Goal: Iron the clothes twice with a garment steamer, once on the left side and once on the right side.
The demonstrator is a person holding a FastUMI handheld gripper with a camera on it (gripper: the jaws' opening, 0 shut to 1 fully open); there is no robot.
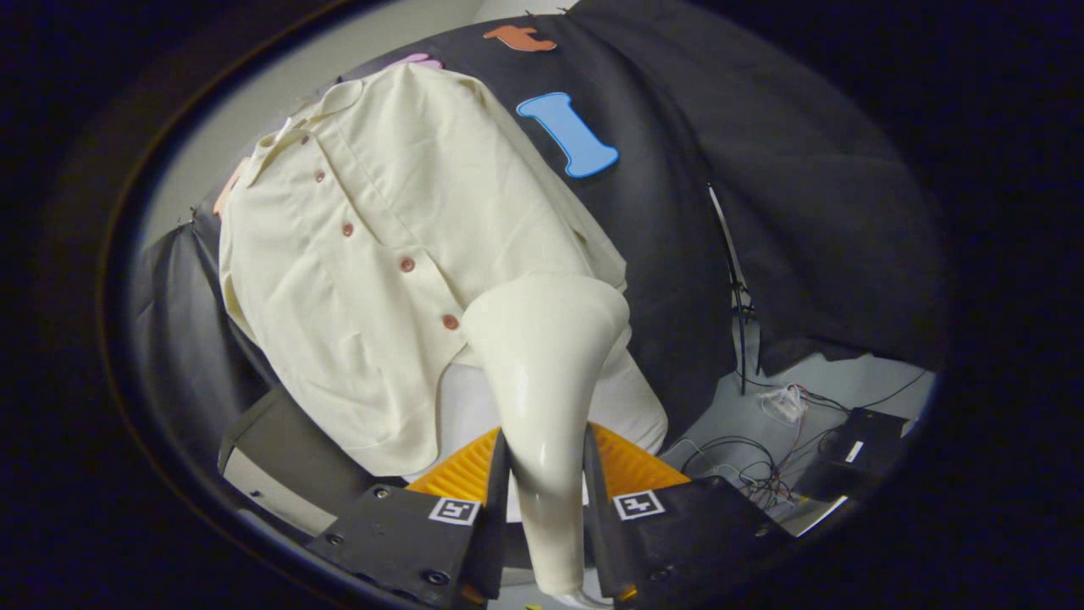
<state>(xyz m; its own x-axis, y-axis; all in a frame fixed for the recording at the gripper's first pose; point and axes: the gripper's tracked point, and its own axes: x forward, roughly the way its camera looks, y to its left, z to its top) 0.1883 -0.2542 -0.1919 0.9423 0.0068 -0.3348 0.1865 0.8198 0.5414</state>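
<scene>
The claw (544,491) was pinching the narrow neck of a glossy cream-white plastic garment steamer (546,381), one finger pressed to each side of the handle. From that grip the steamer widened ahead of the fingers into a broad, flared head, whose mouth lay against or very near the lower front of the shirt; contact could not be told for certain.

Just beyond the fingers hung the pale cream, soft woven button-front shirt (381,254), with a row of small reddish-brown buttons (406,264) running down its placket from the collar. The steamer head sat to the right of that button row, near the hem.

Further off to the right of the claw, a tangle of thin dark cables (745,474) lay on a light floor.

The steamer looked rigid and smooth, so it could slip under a loose hold; gripping the slim neck, where the fingers already closed, seemed the soundest place. The shirt seemed light and limp, likely to sway or bunch under pressure, so a gentle stroke would suit it.
</scene>
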